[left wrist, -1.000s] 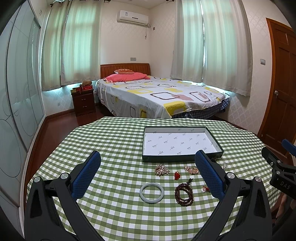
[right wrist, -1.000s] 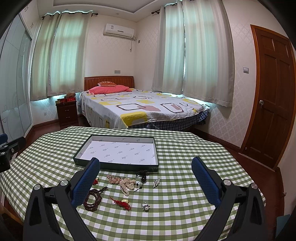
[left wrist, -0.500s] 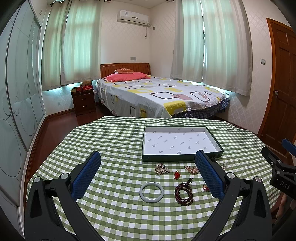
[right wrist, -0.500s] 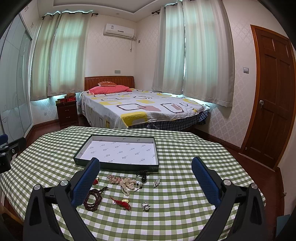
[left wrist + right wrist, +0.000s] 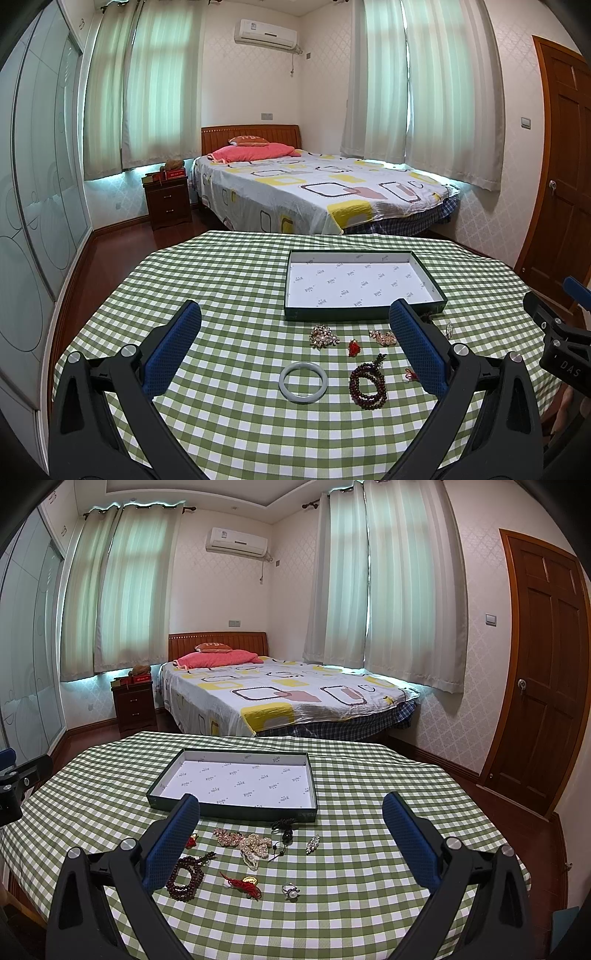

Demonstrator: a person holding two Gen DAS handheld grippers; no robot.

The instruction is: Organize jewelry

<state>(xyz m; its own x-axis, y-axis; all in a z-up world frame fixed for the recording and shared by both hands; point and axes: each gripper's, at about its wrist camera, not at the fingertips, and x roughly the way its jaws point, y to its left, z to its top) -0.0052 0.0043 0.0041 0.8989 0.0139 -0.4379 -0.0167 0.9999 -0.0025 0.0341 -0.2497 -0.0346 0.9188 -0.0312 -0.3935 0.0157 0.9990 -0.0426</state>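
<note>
Room: bedroom with a bed (image 5: pixel 317 192), pale curtains (image 5: pixel 406 590) and a brown door (image 5: pixel 543 672).
Table: the table (image 5: pixel 229 288) wears a green and white checked cloth.
Box: a flat dark box (image 5: pixel 360 282) with a white floor sits on the table, with nothing in it.
Jewelry: all of it lies on the cloth, just in front of the box.
Pieces: a pale bangle (image 5: pixel 303 381), a dark bead bracelet (image 5: pixel 367 384), a sparkly brooch (image 5: pixel 323 336), a small red charm (image 5: pixel 354 347), a pearl bunch (image 5: pixel 255 845), a ring (image 5: pixel 291 891) and a red tassel (image 5: pixel 243 883).
Left gripper (image 5: pixel 295 350): jaws wide apart, holding nothing, above the cloth.
Right gripper (image 5: pixel 291 845): jaws wide apart, holding nothing, above the cloth.
</note>
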